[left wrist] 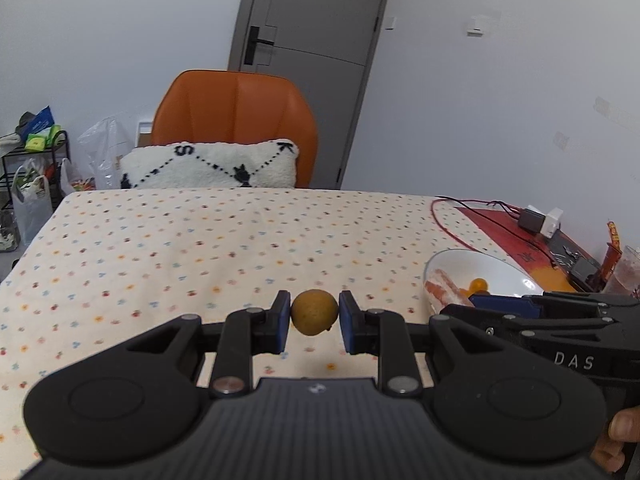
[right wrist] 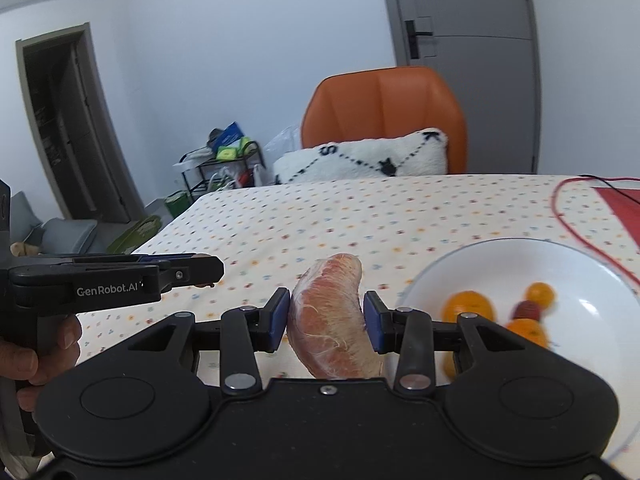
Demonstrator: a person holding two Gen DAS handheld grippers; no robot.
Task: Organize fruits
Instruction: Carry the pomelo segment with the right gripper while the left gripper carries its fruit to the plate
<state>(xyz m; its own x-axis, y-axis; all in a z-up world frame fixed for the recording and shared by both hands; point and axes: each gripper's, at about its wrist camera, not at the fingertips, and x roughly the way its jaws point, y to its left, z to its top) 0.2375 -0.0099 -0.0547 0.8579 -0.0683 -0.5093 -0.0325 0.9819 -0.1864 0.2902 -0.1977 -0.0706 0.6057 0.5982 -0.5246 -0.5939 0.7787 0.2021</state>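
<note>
Right wrist view: fingers (right wrist: pixel 326 320) clamp a soft, peeled pomelo segment (right wrist: pixel 332 320) mid-body, likely squashable; left fingers (left wrist: pixel 313 314) pinch a small firm fruit (left wrist: pixel 314 312).

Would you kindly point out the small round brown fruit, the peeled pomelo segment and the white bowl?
small round brown fruit (left wrist: pixel 314 312), left wrist view, middle of its skin.
peeled pomelo segment (right wrist: pixel 330 320), right wrist view, middle of its pink flesh.
white bowl (right wrist: pixel 520 256), right wrist view, bare inner wall.
</note>
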